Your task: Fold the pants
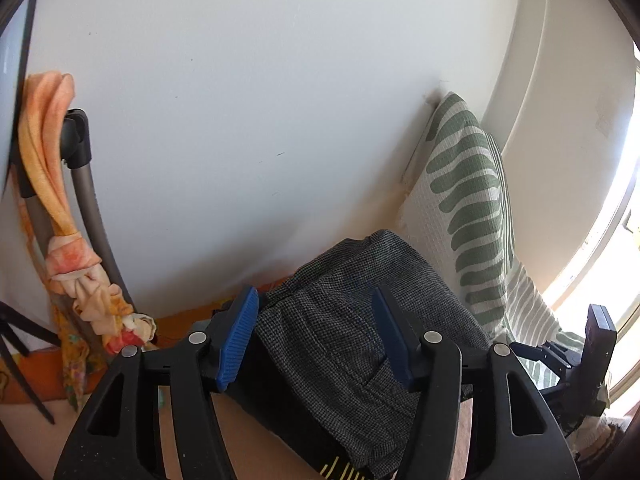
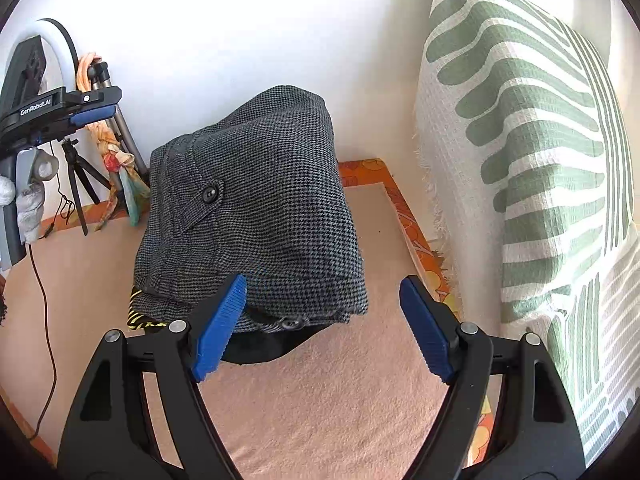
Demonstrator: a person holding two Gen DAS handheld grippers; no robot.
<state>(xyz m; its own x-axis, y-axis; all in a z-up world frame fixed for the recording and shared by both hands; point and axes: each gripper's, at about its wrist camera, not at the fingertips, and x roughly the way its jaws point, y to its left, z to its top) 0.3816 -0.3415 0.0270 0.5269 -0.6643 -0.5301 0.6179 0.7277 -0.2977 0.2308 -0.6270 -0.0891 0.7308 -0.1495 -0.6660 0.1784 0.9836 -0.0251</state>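
The dark grey houndstooth pants [image 2: 256, 208] lie folded into a thick stack on the beige mat [image 2: 328, 400], with a buttoned pocket flap on the left side. My right gripper [image 2: 324, 324] is open and empty, just in front of the stack's near edge. My left gripper [image 1: 316, 340] is open, jaws wide, held close over the pants [image 1: 352, 328] without gripping them. In the right wrist view the left gripper [image 2: 86, 114] appears at the far left, off to the side of the stack.
A green-and-white striped cushion [image 2: 520, 160] stands against the wall on the right. A tripod with orange cloth tied to it [image 1: 60, 216] stands at left. A black-and-yellow item [image 2: 140, 316] lies under the pants. A cable [image 2: 44, 300] runs over the mat's left side.
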